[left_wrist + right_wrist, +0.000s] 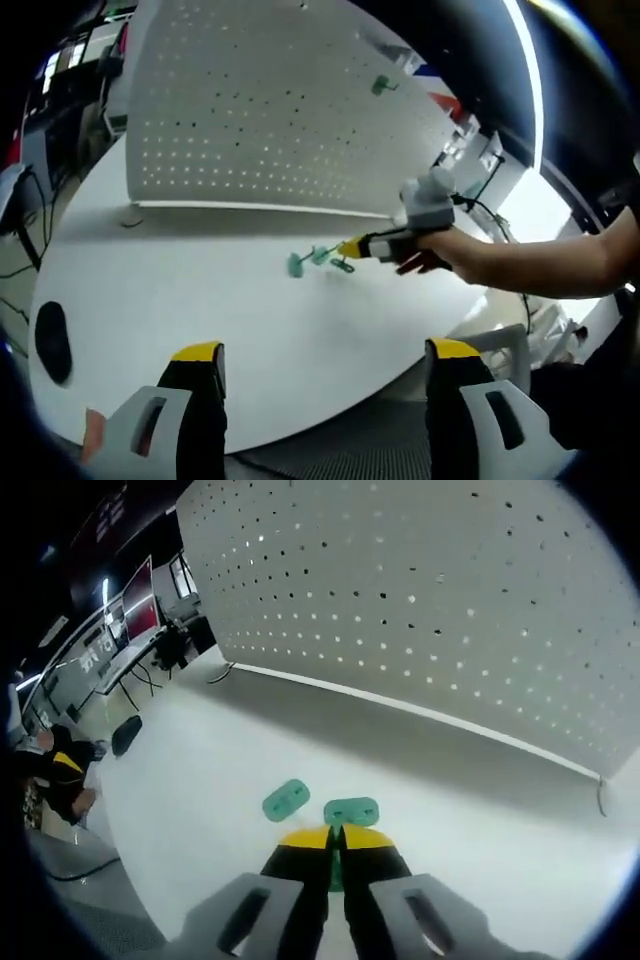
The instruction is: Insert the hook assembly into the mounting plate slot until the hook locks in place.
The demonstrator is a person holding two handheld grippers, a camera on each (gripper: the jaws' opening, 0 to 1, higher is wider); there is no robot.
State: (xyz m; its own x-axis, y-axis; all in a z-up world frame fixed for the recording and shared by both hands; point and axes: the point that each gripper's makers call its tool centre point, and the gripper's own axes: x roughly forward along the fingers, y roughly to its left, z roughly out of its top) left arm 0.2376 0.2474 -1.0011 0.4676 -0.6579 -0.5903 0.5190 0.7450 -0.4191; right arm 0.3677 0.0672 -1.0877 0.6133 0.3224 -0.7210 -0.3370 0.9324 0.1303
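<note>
A white pegboard stands upright at the back of the round white table. One green hook hangs high on it. In the right gripper view the pegboard looms close. My right gripper is shut on a green hook lying on the table; its flat plate sticks out past the yellow tips. A second green hook lies just left of it. From the left gripper view, the right gripper is held low beside the green hooks. My left gripper hangs open near the table's front edge, holding nothing.
A black oval object lies at the table's left edge, also seen as the black object in the right gripper view. A person's hand and forearm reach in from the right. Desks and monitors stand beyond the table.
</note>
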